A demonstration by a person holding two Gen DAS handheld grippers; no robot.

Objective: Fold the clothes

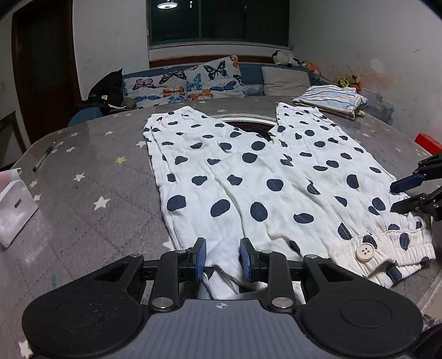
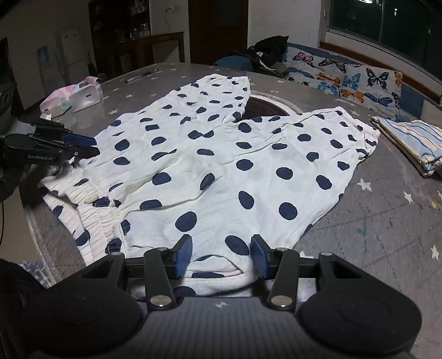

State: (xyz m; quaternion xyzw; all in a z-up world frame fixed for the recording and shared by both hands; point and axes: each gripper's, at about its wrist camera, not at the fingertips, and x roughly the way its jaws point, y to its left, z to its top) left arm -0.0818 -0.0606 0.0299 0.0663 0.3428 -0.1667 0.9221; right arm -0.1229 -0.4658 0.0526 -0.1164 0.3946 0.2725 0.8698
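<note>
I had the white polka-dot trousers (image 1: 248, 176) spread flat on the star-patterned counter (image 1: 91, 165), legs pointing away from me. My left claw (image 1: 222, 261) sat at the waistband's corner, jaws parted with a fold of cloth between the pads, not pinched. My right claw (image 2: 222, 255) stood open over the hip edge, gripping nothing. A folded striped garment (image 1: 331, 100) lay beyond.

A dark window (image 1: 218, 22) sits in the pale far wall (image 1: 345, 33), with a ceiling lamp (image 1: 167, 5) reflected in its glass. Below the window runs a blue sofa (image 1: 250, 76) with a butterfly-print cushion (image 1: 187, 84). Left of the window stands a dark wooden door (image 1: 44, 69).
</note>
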